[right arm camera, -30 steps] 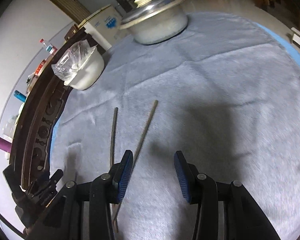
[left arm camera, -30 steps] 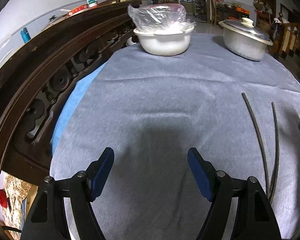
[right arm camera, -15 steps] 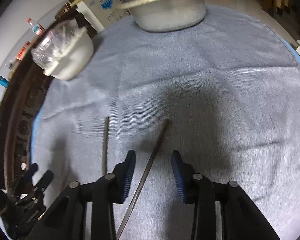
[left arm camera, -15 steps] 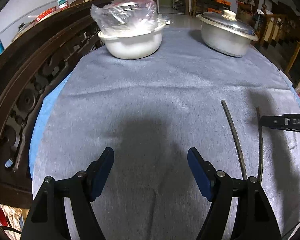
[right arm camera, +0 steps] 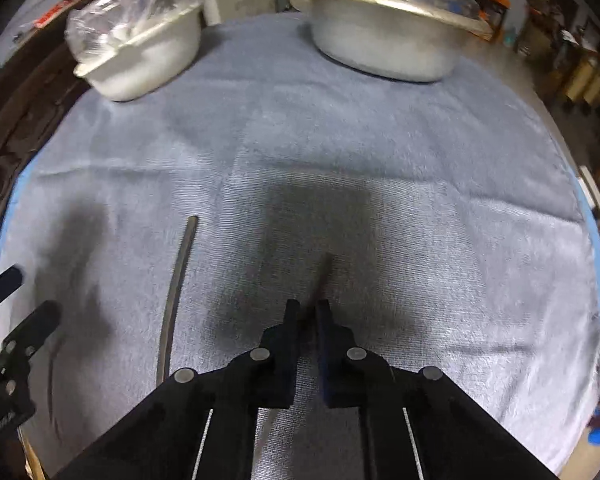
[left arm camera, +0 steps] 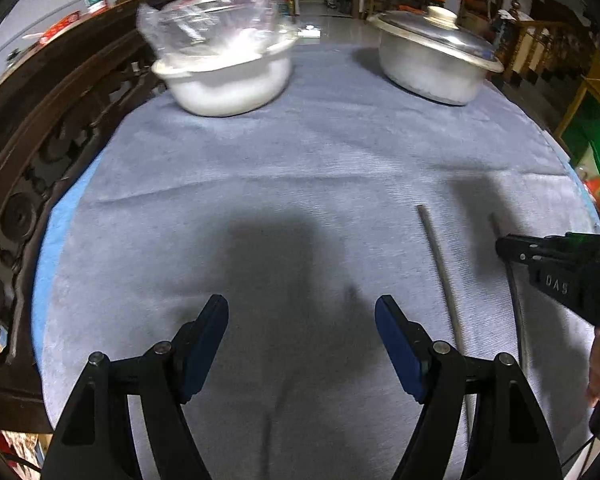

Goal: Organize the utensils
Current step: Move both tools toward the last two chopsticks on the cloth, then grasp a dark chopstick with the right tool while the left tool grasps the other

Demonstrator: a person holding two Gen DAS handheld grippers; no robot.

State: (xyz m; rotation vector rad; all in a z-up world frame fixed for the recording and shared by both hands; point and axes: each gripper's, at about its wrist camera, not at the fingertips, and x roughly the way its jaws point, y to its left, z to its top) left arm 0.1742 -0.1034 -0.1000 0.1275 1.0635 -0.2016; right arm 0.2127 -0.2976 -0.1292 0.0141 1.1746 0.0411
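One chopstick point(right arm camera: 323, 276) is pinched near its end by the just-closed right claw point(right arm camera: 308, 312), so it could swivel loose when lifted; the left claw point(left arm camera: 300, 344) is held open, empty.

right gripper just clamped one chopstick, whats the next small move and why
Probably lift it slightly. The right gripper has just been closing and now pinches one chopstick, which still lies on the grey cloth. The other chopstick lies apart to its left, and the left gripper is open and empty.
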